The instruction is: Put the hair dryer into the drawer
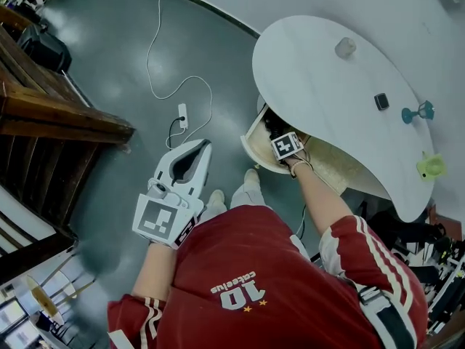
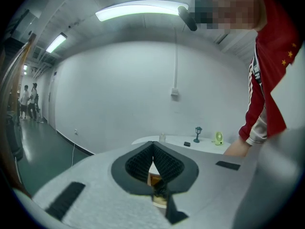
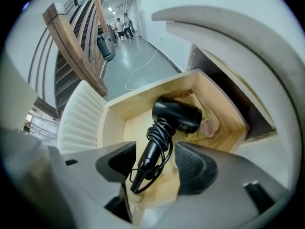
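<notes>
Right tool (image 3: 156, 151): two grey jaws with black ribbed pads, standing apart and empty, reaching down into the open drawer (image 3: 143, 98). The handle of the hair dryer (image 3: 177, 113) lies in the gap between them, clear of the right-hand pad.

Hair dryer: matt black plastic with a stubby barrel. It lies flat on the drawer bottom, barrel toward 1 o'clock from the tool and handle toward 7 o'clock. Its black cord is looped round the handle.

Drawer: pale raw wood box with a curved, ribbed white front, pulled out from under the worktop (image 1: 320, 86). A small pinkish round item (image 3: 208, 127) lies beside the barrel at 3 o'clock.

Left tool (image 2: 152, 149): jaw tips together with nothing held, the pads framing a diamond-shaped opening. It is held well apart from the drawer, over the floor.

Worktop: smooth, white and rounded. On it stand a translucent cup (image 1: 345, 47), a small black square (image 1: 381, 101), a teal miniature lamp (image 1: 418, 112) and a yellow-green fan (image 1: 431, 166).

Floor: glossy grey-green, with a white cable (image 1: 167, 71) trailing at 11 o'clock.
</notes>
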